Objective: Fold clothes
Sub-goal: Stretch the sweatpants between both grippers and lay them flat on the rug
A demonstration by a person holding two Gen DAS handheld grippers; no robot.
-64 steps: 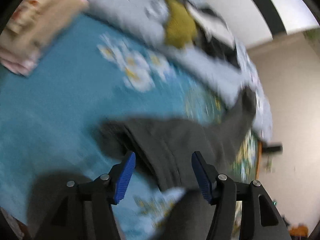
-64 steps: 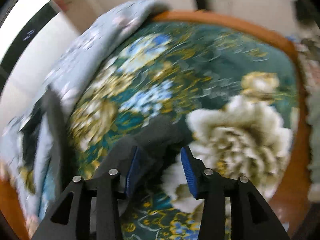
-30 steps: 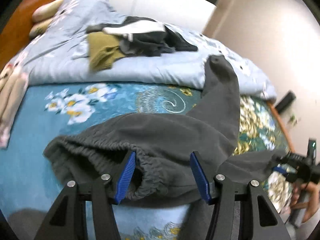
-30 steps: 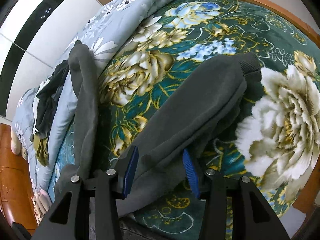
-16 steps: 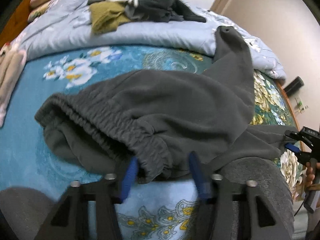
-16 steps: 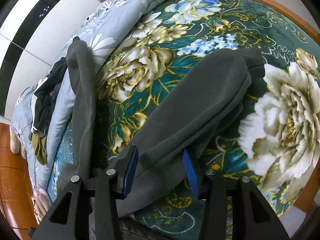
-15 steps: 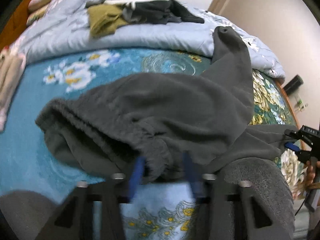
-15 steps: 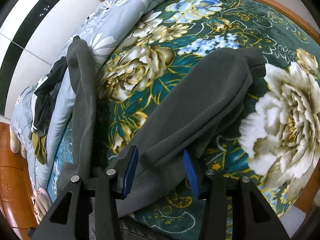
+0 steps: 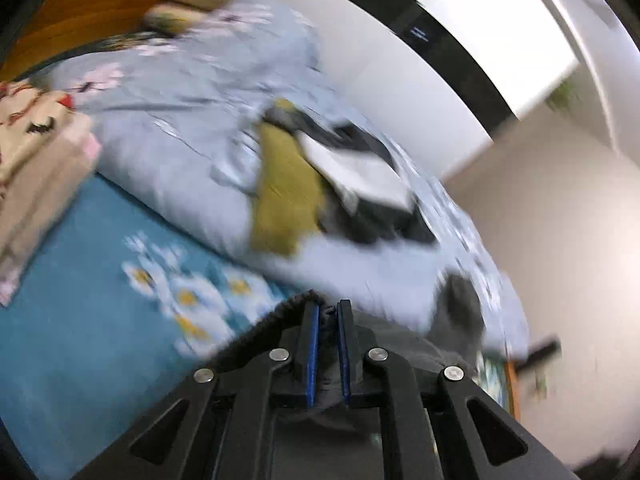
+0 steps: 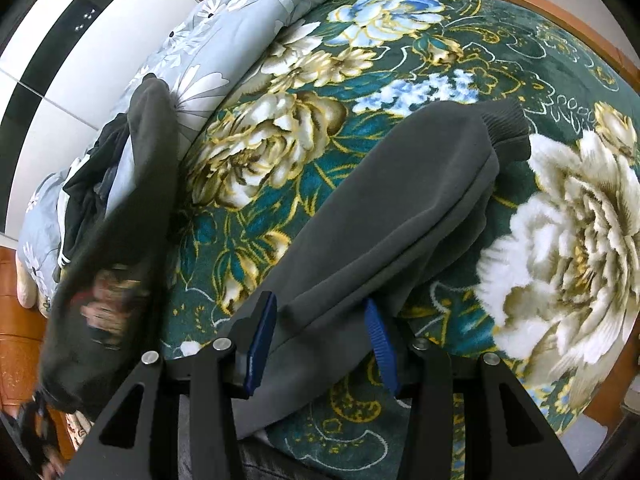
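Pants [image 10: 400, 208], dark grey, lie across floral blanket [image 10: 580, 240]; one leg w/ ribbed cuff flat on it, other leg up on grey-blue duvet [image 9: 180, 128] by clothes pile [image 9: 320, 184]. L gripper [image 9: 328, 344] clamped tight on elastic waistband [image 9: 288, 308], view blurred. R gripper [image 10: 320, 340] straddles the flat leg, jaws partway apart, can't tell if pads press.
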